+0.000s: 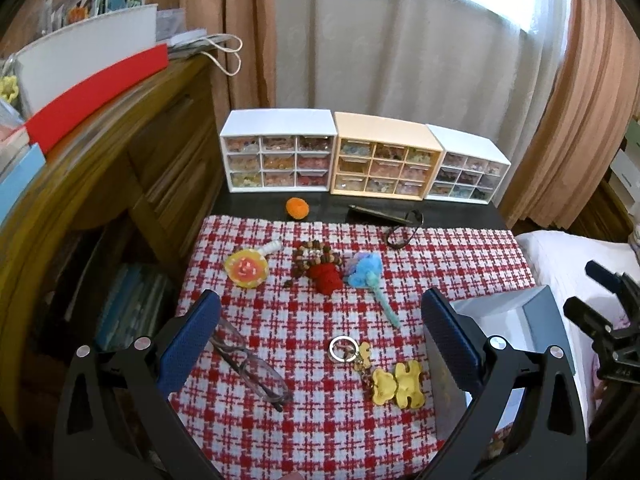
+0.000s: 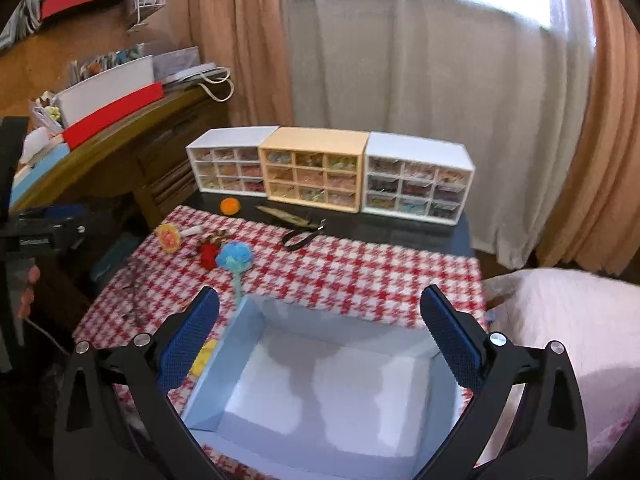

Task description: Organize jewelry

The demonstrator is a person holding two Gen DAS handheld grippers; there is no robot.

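A bench under a red-and-white checked cloth (image 1: 320, 420) stands before curtains, with three small drawer units (image 1: 386, 158) along its back edge. Scattered on the cloth are a yellow keychain (image 1: 394, 384), glasses (image 1: 256, 368), a blue pompom (image 1: 366, 272), a red charm (image 1: 328, 276) and beads (image 1: 314, 254). Left tongs (image 1: 320, 344) hover open above the keychain; right tongs (image 2: 320, 344) hang open over an empty blue box (image 2: 320, 392) at the cloth's near right.

left claw (image 1: 320, 336) | black frame, silver screws | blue textured pads (image 1: 188, 344)
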